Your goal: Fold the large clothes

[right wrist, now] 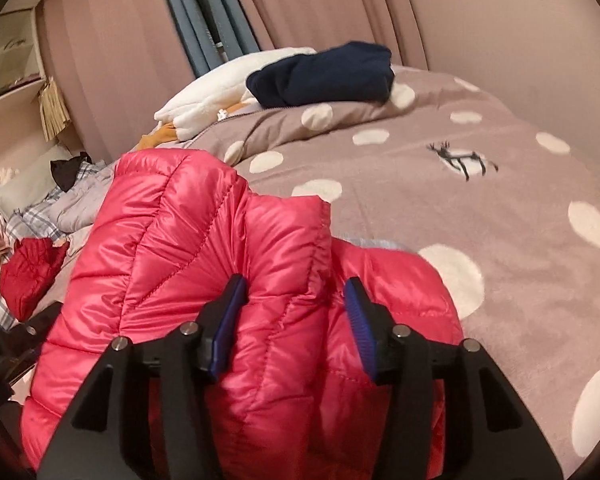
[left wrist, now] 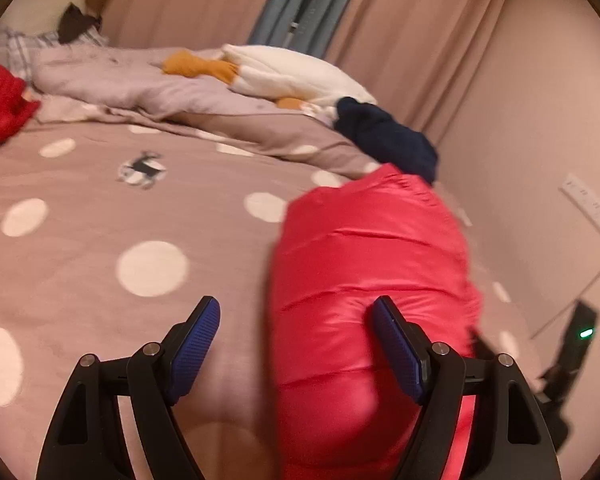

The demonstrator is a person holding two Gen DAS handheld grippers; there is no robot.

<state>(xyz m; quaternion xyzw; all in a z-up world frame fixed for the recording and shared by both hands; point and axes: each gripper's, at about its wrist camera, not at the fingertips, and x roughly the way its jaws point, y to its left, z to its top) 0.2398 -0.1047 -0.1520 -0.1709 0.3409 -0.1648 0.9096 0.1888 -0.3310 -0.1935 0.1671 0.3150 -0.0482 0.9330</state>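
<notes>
Presently, the red puffer jacket (right wrist: 228, 264) lies bunched on the polka-dot bed cover (left wrist: 100, 208), near the edge of the bed that runs along the wall, short of the navy garment (left wrist: 384, 136) folded near the bed's far corner. The right claw (right wrist: 296, 312) has its fingers spread around a raised quilted fold of the jacket; the blue pads flank the fabric, but whether they press it firmly cannot be told from this view. The left claw (left wrist: 296, 344) is spread wide and pinches nothing; its right-hand pad (left wrist: 396, 348) stands against the jacket's smooth side, while the other hangs over bare cover. Judgement: the fold is part-way done, with the jacket gathered into a thick bundle rather than a flat stack, and the right claw managing the upper layer. The next move likely calls for the right claw to close on that layer and carry it across, with the left claw pinning or smoothing the lower part. Slippery, puffy fabric may spring back.
</notes>
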